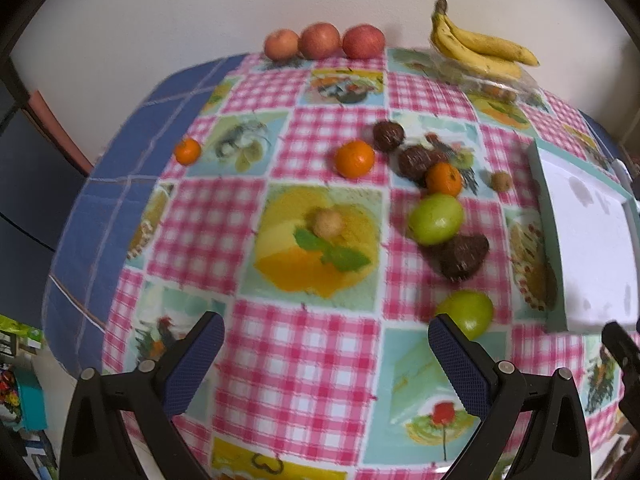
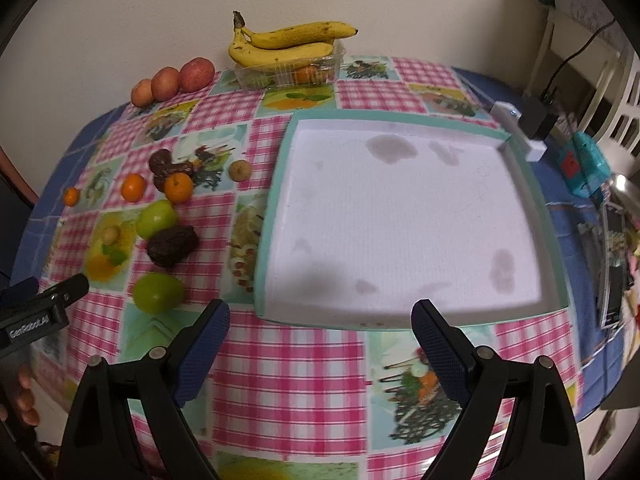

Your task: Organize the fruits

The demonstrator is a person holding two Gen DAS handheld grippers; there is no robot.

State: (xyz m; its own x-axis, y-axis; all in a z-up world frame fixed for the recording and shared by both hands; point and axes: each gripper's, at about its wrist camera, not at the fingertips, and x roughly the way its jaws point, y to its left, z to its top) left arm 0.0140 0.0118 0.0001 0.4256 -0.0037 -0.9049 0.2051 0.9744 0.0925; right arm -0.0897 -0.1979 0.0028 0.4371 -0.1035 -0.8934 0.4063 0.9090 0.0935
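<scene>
Loose fruit lies on a checked tablecloth: three small oranges [image 1: 354, 159], two green fruits [image 1: 436, 218] [image 1: 469, 313], several dark brown fruits [image 1: 464, 257] and two small tan ones [image 1: 327, 222]. A white tray with a teal rim [image 2: 276, 184] lies empty to the right of them. My left gripper [image 1: 326, 356] hangs open above the near cloth, its right finger just in front of the nearer green fruit. My right gripper [image 2: 320, 338] is open over the tray's near edge, holding nothing. The nearer green fruit [image 2: 158, 292] is left of it.
Three apples [image 1: 322, 41] line the back wall. Bananas [image 2: 286, 42] rest on a clear plastic box [image 2: 292, 70] holding more fruit. A white and black device [image 2: 528, 124] and teal items [image 2: 588, 168] lie at the table's right edge. Fingers [image 2: 24, 400] show bottom left.
</scene>
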